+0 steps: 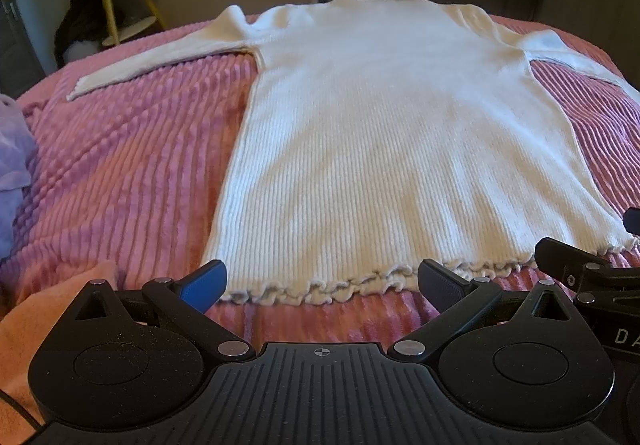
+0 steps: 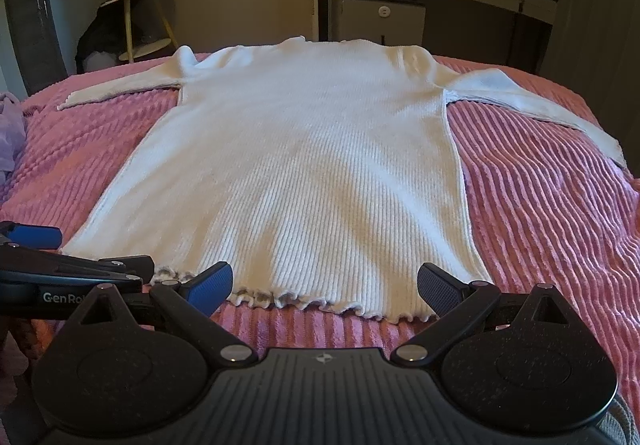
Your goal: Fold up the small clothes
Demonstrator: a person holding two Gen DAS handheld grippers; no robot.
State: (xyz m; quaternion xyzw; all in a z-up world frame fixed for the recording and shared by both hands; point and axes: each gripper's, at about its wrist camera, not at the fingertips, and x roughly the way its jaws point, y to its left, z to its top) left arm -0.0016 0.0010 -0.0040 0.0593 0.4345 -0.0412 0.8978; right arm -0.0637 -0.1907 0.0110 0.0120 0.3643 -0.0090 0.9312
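No fold has been made yet, as far as I can judge from my remote station. The bed point(image 1: 120, 173), under its pink ribbed cover, carries one white knit sweater point(image 1: 400, 133) spread flat, sleeves out to both sides, neck at the far end and ruffled hem point(image 1: 320, 291) nearest my cameras. The whole folding job is left: sleeves in, body doubled. A lilac garment point(image 1: 12, 165) waits at the bed's left edge. My left gripper point(image 1: 322, 279) hovers just short of the hem, fingers spread wide, gripping nothing. My right gripper point(image 2: 324, 287) sits close beside it at the hem's right half, fingers likewise parted and empty.
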